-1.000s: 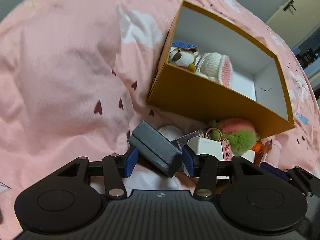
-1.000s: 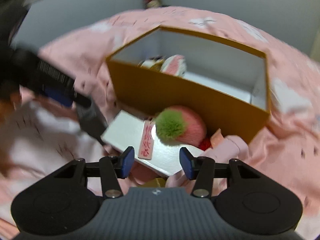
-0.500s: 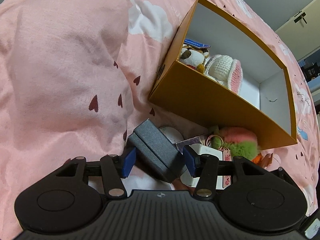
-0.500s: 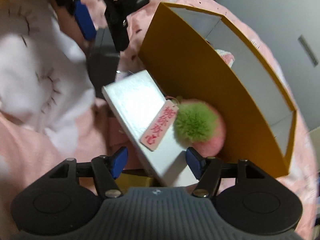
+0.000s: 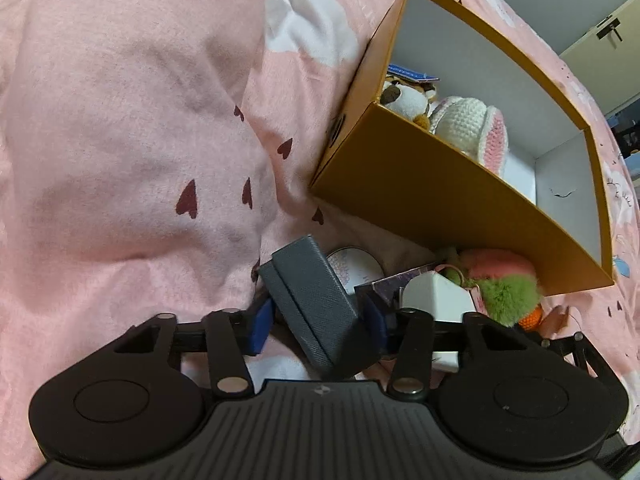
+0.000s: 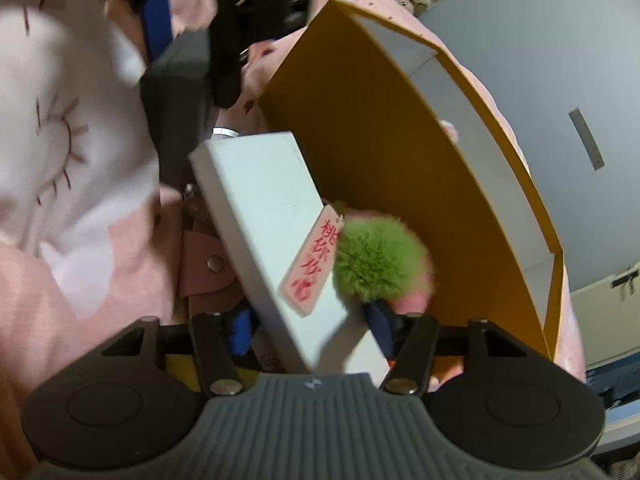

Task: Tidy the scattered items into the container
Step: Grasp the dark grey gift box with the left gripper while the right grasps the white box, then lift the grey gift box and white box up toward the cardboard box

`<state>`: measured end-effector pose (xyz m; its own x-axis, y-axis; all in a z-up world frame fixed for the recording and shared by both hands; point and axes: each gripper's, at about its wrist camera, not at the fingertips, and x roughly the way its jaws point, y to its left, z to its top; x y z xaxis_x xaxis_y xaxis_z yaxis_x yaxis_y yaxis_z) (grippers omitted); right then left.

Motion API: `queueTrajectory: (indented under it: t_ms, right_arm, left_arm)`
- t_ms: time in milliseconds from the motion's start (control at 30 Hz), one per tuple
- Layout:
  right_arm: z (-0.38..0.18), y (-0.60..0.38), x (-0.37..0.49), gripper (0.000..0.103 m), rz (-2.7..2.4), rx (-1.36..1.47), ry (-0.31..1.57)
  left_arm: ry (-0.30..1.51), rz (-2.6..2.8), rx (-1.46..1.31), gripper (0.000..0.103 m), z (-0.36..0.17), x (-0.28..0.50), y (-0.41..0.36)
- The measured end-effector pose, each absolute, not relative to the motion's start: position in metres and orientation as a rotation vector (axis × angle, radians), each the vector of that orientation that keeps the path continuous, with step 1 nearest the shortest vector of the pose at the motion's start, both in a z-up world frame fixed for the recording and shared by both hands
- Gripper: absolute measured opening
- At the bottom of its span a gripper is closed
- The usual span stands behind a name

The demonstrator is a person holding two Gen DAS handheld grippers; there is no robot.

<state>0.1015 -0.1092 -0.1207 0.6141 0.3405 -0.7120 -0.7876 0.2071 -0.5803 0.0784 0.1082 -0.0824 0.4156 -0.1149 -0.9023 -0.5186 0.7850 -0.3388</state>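
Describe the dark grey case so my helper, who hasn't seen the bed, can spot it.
Find the yellow box on the pink bedspread. Just outside its near wall lies a small heap of items. The dark grey case sits at the heap's left end, textured and rectangular, beside a white box.

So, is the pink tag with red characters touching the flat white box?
Touching. The right wrist view shows the pink tag lying flat on the top face of the white box, with no gap visible between them.
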Motion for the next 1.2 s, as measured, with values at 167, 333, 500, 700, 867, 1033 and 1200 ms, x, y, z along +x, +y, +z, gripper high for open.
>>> queueTrajectory:
  t_ms: [167,333,500,700,867,1033,1200]
  right_arm:
    - [-0.09,-0.119,0.108,0.038,0.883,-0.944,0.556]
    - [-0.064,-0.128,0.125,0.037,0.927,-0.72,0.669]
    - [-0.042,-0.131,0.144,0.037,0.963,-0.495,0.799]
    - [-0.053,-0.117,0.155,0.035,0.975,-0.397,0.885]
    - [-0.063,-0.101,0.163,0.036,0.984,-0.398,0.904]
    - [-0.06,-0.101,0.163,0.035,0.985,-0.397,0.905]
    - [-0.042,-0.119,0.16,0.033,0.993,-0.323,0.915]
  left_arm:
    - [1.104,0.234,-0.589,0.047,-0.074,0.075,0.101]
    - [1.074,0.198,-0.493,0.044,-0.061,0.071,0.091]
    - [1.06,0.182,-0.349,0.044,-0.054,0.075,0.076]
    - [1.087,0.184,-0.351,0.044,-0.071,0.084,0.075]
    - [1.076,0.183,-0.361,0.043,-0.074,0.084,0.079]
    - [1.051,0.173,-0.353,0.042,-0.066,0.077,0.077]
    - [0.983,0.132,-0.322,0.039,-0.04,0.068,0.074]
